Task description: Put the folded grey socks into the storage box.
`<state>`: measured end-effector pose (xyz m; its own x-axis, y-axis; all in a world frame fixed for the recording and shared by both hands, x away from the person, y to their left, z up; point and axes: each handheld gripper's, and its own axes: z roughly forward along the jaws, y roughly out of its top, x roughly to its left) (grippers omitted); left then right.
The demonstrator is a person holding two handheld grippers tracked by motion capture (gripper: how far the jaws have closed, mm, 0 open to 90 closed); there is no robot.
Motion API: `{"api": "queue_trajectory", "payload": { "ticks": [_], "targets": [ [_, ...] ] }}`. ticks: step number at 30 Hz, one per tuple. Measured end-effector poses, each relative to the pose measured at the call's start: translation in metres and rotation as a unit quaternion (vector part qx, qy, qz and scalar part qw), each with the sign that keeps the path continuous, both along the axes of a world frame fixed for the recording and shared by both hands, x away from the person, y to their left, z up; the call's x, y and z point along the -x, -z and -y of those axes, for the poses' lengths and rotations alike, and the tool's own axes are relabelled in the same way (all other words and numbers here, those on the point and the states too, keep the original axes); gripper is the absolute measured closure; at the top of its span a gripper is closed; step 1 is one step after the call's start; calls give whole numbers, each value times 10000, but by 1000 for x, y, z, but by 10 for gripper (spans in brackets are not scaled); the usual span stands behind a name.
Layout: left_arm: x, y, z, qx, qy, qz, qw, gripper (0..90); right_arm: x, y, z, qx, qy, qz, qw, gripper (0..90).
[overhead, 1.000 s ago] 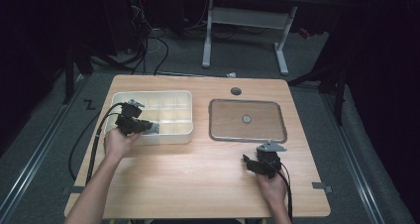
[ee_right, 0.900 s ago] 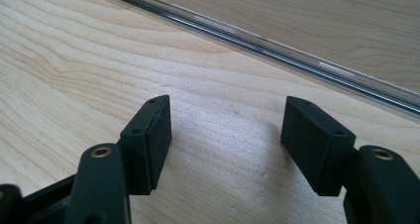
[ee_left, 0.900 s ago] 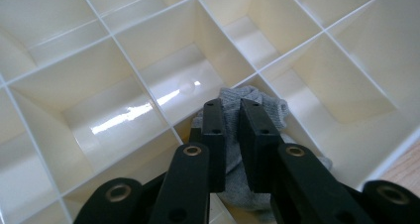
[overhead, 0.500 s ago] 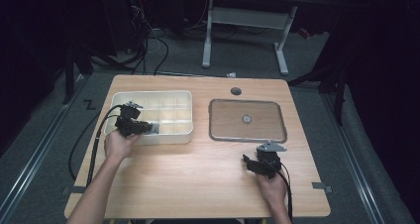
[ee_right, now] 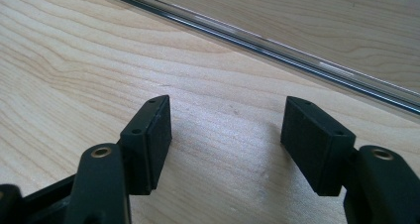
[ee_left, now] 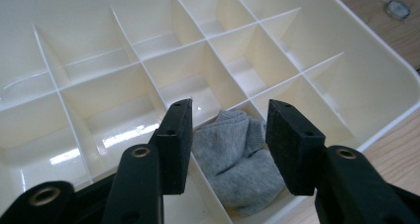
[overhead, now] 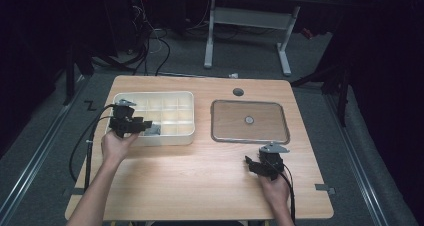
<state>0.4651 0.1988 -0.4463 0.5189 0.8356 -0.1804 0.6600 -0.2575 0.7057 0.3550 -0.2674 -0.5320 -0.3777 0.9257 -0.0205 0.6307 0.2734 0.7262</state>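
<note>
With the grey sock (ee_left: 237,159) lying in the near-edge compartment of the cream divider box (overhead: 170,136), left tool (ee_left: 229,135) just opened, holding nothing. Lift straight up, clear of the dividers. Right tool (ee_right: 227,135) wide, empty, right of the box.

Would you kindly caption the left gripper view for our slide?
Left claw, jaws just opened, above a grey sock lying in a compartment of the cream divided box.
</note>
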Motion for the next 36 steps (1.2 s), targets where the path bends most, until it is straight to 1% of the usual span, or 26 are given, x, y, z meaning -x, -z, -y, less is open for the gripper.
{"api": "queue_trajectory", "payload": {
  "ticks": [2,6,9,13,15,18,20,22,23,24,27,30,33,36],
  "targets": [
    [3,-3,0,8,1,66,10000,519,0,0,0,1,0,0,10000,368],
    [8,-7,0,71,10,115,9999,503,0,0,0,0,0,0,10000,368],
    [12,-6,-1,211,-24,113,9997,492,0,0,0,0,-1,0,10000,368],
    [18,-5,-4,313,-47,93,9995,478,0,0,0,-5,3,-1,10000,368],
    [22,-5,-6,418,-79,129,9990,473,0,0,0,-6,2,0,10000,368],
    [26,-5,-7,455,-123,204,9987,471,0,0,0,-5,2,-1,10000,368],
    [29,-5,-7,427,-198,260,9986,471,0,0,0,-1,0,-1,10000,368],
    [31,-5,-7,418,-239,256,9985,471,0,0,0,-7,3,-1,10000,368],
    [32,-6,-7,380,-245,264,9986,471,0,0,0,-2,1,-1,10000,368],
    [33,-7,-7,353,-223,266,9988,470,0,0,0,-7,3,-1,10000,369],
    [37,-9,-4,386,-185,331,9985,464,0,0,0,-7,3,0,10000,368],
    [41,-11,-1,308,-181,404,9985,478,0,0,0,-6,3,-2,10000,368],
    [45,-12,3,199,-142,447,9987,472,0,0,0,-7,3,-2,10000,368],
    [49,-12,4,211,-107,495,9985,467,0,0,0,-7,4,-2,10000,368]
  ]
}}
